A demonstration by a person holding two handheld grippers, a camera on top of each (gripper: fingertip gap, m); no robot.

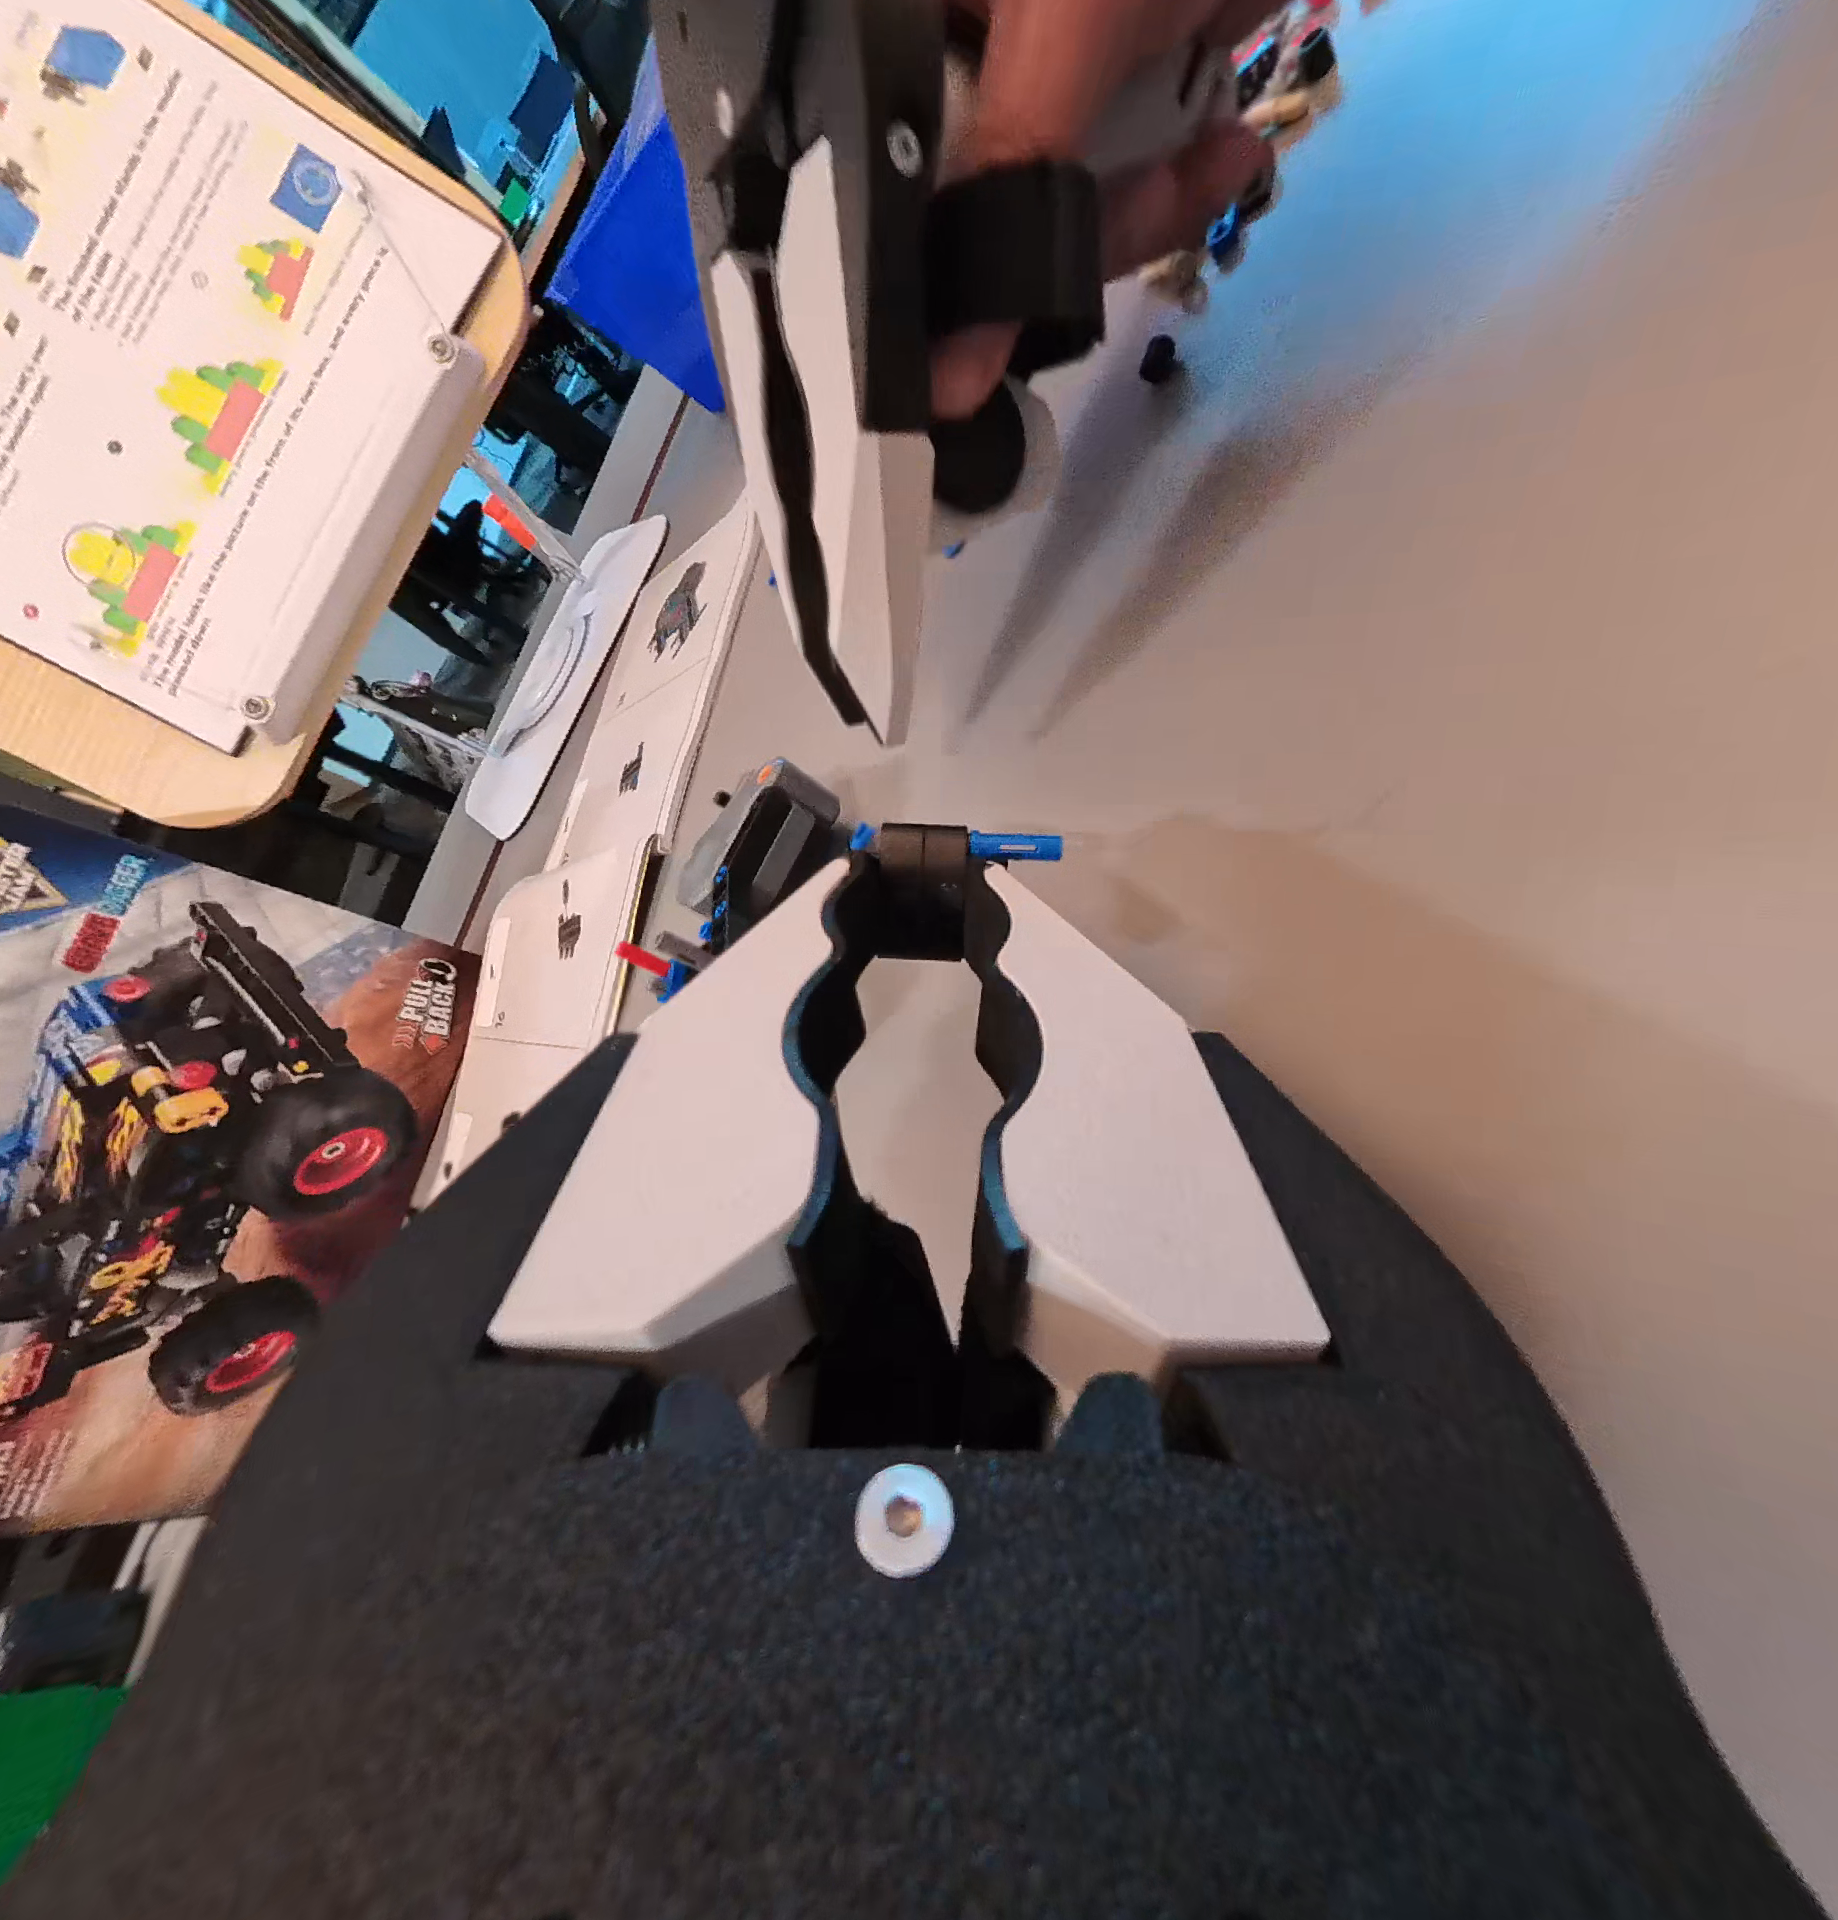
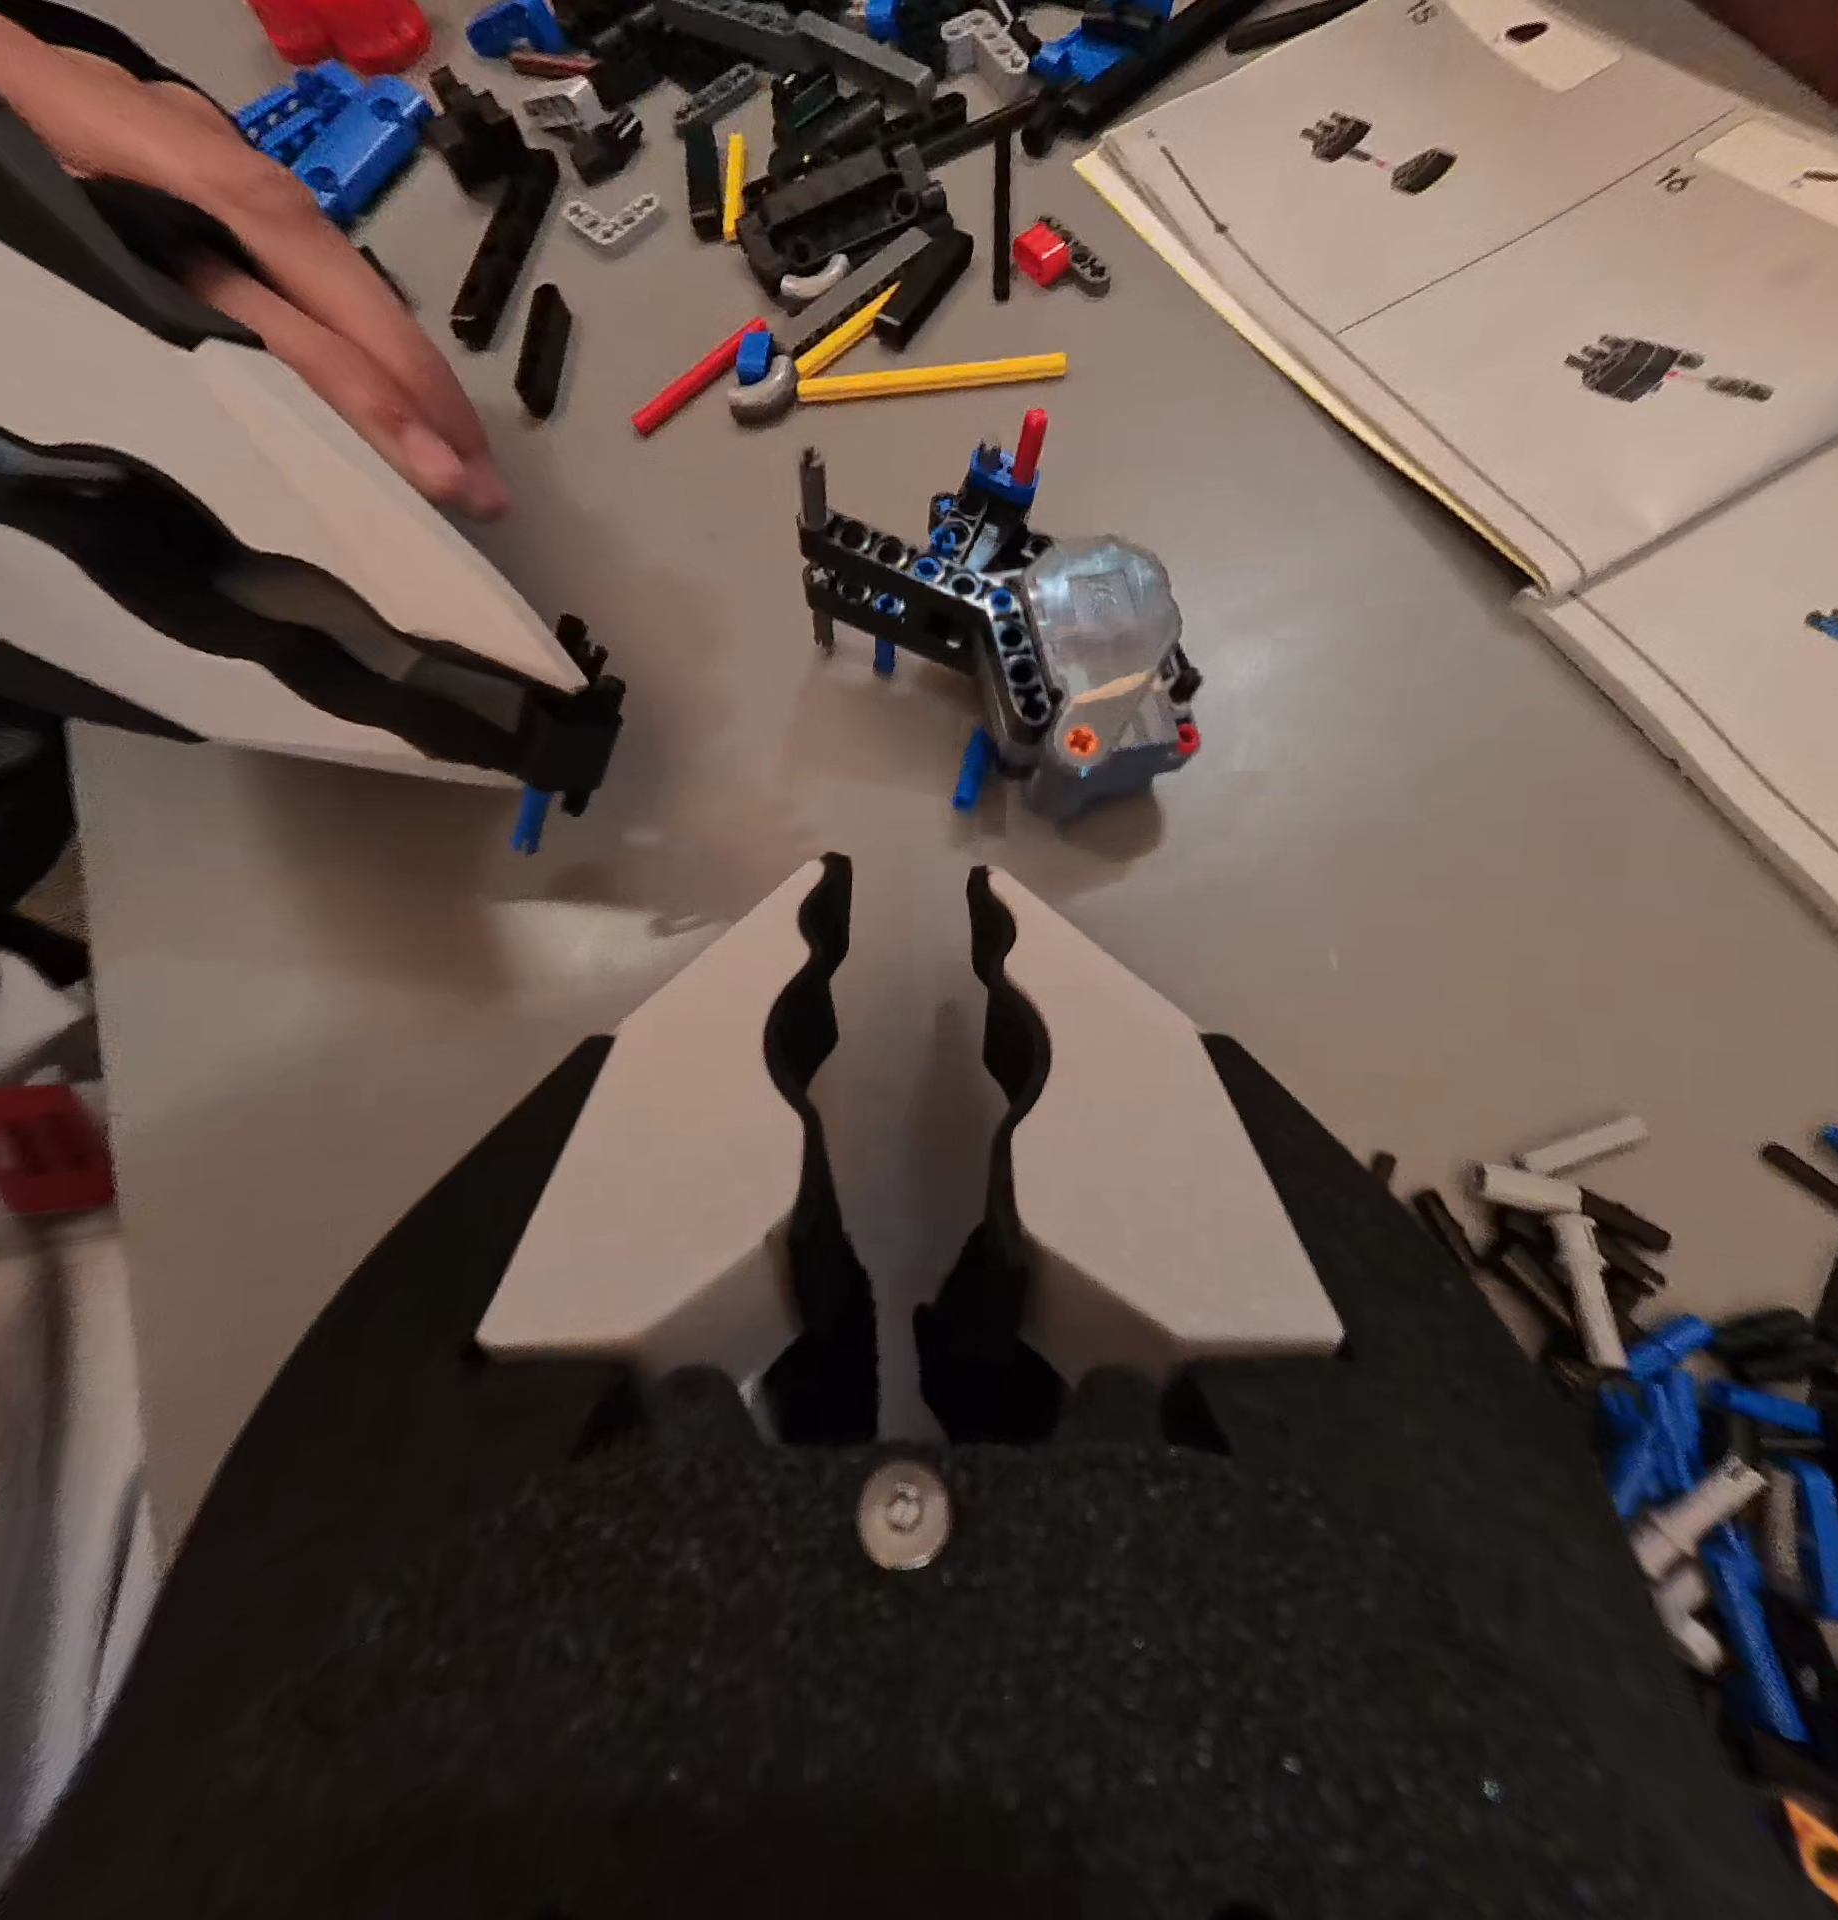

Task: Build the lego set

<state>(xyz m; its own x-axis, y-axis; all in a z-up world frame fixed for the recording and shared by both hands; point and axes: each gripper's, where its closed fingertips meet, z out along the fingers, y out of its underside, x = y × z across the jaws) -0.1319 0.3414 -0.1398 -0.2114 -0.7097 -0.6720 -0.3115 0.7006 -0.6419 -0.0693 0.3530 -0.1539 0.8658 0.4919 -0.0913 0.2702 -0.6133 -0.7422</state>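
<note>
My left gripper (image 1: 920, 899) is shut on a small black piece (image 1: 923, 857) with a blue pin (image 1: 1014, 844) through it, held above the table. It also shows in the right wrist view (image 2: 572, 727), coming in from the left, with the blue pin (image 2: 528, 821) pointing down. My right gripper (image 2: 910, 871) is open and empty, just above the grey table. The partial build (image 2: 998, 623), black beams with blue pins on a grey motor block, stands ahead of it. It also shows in the left wrist view (image 1: 759, 842).
An open instruction booklet (image 2: 1569, 312) lies at the right. A pile of loose parts (image 2: 811, 187) lies at the far side, another pile (image 2: 1725, 1434) at the near right. A hand (image 2: 354, 332) holds the left gripper. The set's box (image 1: 167, 1143) stands at the left. Some 7 centimetres of space lies between my two pairs of fingers.
</note>
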